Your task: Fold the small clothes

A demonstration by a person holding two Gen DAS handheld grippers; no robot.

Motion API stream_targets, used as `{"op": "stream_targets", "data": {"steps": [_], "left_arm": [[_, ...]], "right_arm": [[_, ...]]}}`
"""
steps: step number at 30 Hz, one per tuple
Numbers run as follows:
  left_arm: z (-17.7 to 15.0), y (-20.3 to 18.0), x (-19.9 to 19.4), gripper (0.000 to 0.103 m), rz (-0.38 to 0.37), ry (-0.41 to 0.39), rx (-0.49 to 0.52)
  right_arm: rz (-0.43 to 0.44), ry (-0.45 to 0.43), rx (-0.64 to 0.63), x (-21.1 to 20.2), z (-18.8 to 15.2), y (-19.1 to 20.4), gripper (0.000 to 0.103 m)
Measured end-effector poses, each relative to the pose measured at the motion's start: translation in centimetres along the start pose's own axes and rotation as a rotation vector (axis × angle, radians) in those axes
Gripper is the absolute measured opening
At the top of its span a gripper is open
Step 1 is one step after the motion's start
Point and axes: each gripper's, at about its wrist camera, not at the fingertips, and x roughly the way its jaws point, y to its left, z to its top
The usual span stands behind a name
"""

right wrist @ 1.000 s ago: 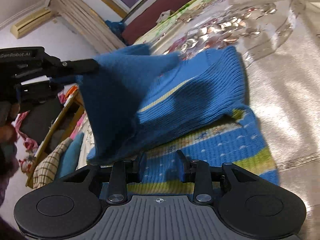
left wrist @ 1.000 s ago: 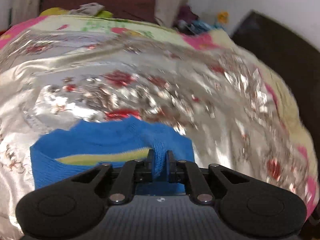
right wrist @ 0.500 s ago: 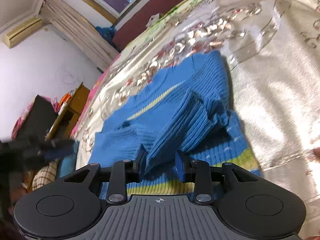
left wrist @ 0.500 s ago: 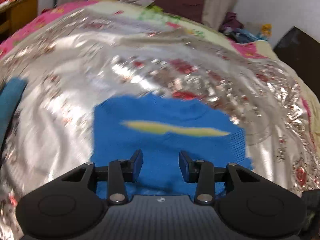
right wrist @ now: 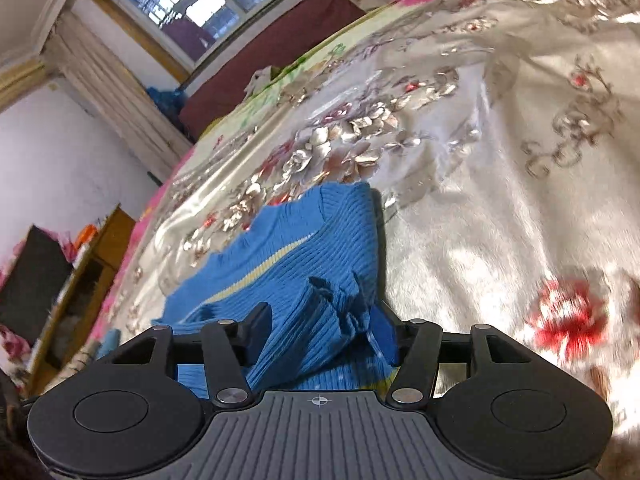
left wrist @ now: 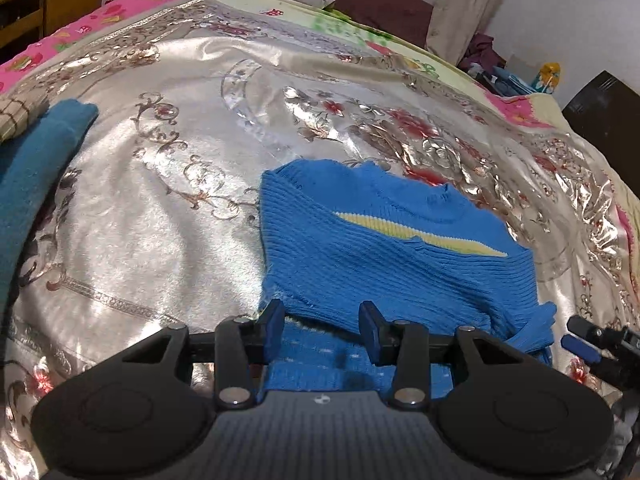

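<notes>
Your left tongs (left wrist: 322, 330) hang released over the near edge of the blue ribbed knit sweater (left wrist: 384, 256), folded on the silver floral satin bedspread (left wrist: 152, 216). Right tongs (right wrist: 328, 336) gape, straddling its bunched sleeve. Bare bedspread lies leftward.

The left gripper (left wrist: 322, 330) is hovering low with its two blue-padded fingers (left wrist: 273, 328) standing apart, nothing pinched between them. The right gripper (right wrist: 326, 334) is also sitting low, its jaws spread wide, with a bunched fold of the blue sweater (right wrist: 320, 320) lying in the gap; whether the pads are touching it cannot be told. In the left wrist view the right gripper's fingertips (left wrist: 580, 346) are showing at the right edge, near the left gripper.
</notes>
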Motion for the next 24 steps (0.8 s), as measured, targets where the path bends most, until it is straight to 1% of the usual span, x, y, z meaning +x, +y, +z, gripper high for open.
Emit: {"op": "stream_targets", "data": {"steps": [3, 6, 8, 9, 10, 12, 14, 15, 17, 18, 20, 22, 24], "left_arm": [[-0.3, 0.2, 0.0, 0.045, -0.009, 0.007, -0.017], [-0.6, 0.0, -0.1, 0.046, -0.010, 0.013, -0.008], [-0.6, -0.1, -0.2, 0.047, -0.012, 0.016, 0.000], [-0.7, -0.2, -0.2, 0.048, -0.011, 0.017, 0.004], [-0.7, -0.3, -0.3, 0.049, -0.011, 0.017, 0.008], [-0.7, -0.4, -0.2, 0.050, -0.014, 0.019, 0.016], [-0.7, -0.5, -0.1, 0.050, -0.014, 0.023, 0.020], [-0.8, -0.5, 0.1, 0.050, -0.014, 0.025, 0.019], [-0.9, -0.6, 0.2, 0.050, -0.015, 0.029, 0.017], [-0.9, -0.6, 0.3, 0.050, -0.016, 0.030, 0.017], [-0.9, -0.9, 0.4, 0.050, -0.019, 0.033, 0.018], [-0.9, -1.1, 0.4, 0.051, -0.020, 0.036, 0.024], [-0.9, -1.4, 0.4, 0.051, -0.020, 0.038, 0.030]], "right_arm": [[0.011, 0.005, -0.084, 1.0, 0.1, 1.3, 0.055], [0.014, 0.062, -0.125, 2.4, -0.3, 2.0, 0.054], [-0.018, 0.117, -0.151, 3.0, -0.8, 1.9, 0.045], [-0.021, 0.145, -0.167, 3.0, -1.1, 1.9, 0.040], [-0.013, 0.170, -0.192, 2.7, -1.4, 1.9, 0.038], [-0.005, 0.214, -0.266, 1.6, -2.0, 1.9, 0.038], [-0.030, 0.239, -0.329, 0.3, -2.5, 1.7, 0.038], [-0.046, 0.246, -0.340, -0.2, -2.5, 1.4, 0.038], [-0.071, 0.240, -0.329, -1.1, -2.3, 0.8, 0.039], [-0.077, 0.226, -0.312, -1.5, -2.0, 0.5, 0.041], [-0.069, 0.193, -0.276, -1.8, -1.1, 0.1, 0.042], [-0.063, 0.158, -0.256, -1.3, -0.3, 0.1, 0.042], [-0.063, 0.134, -0.270, -0.1, 0.4, 0.4, 0.042]]}}
